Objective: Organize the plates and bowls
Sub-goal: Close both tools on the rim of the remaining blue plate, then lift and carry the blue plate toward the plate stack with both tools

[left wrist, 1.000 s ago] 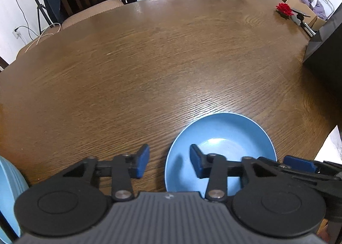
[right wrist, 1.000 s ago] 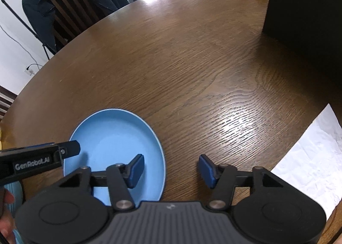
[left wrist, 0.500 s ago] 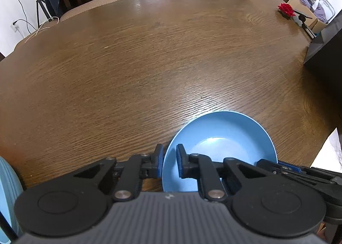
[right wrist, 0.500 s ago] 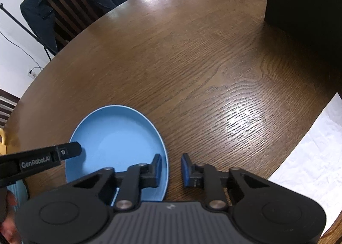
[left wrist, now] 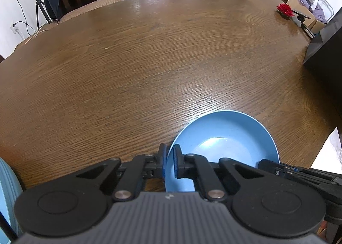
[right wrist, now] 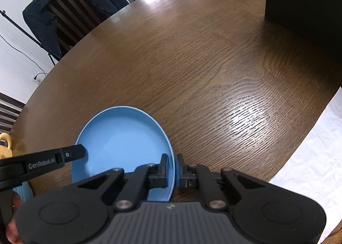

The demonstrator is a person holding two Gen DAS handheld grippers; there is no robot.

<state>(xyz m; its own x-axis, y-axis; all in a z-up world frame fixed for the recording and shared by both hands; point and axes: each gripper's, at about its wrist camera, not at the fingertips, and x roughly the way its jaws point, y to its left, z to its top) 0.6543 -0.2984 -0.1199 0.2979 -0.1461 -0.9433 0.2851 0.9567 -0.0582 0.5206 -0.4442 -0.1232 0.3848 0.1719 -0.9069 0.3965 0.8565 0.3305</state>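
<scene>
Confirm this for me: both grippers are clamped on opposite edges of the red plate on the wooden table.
Wrong on the colour. The plate is blue, not red, as both wrist views show. The rest holds: the left gripper and the right gripper are each shut on its rim at opposite edges, on the wooden table.

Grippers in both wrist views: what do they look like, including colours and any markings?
Both are alike: the left gripper and right gripper have a dark grey ribbed body with a small pale logo, two round black discs, black linkage arms on silver pivots, and blue pads. The left one's finger reads "GenRobot.AI" in white. No cables or sleeves show.
</scene>
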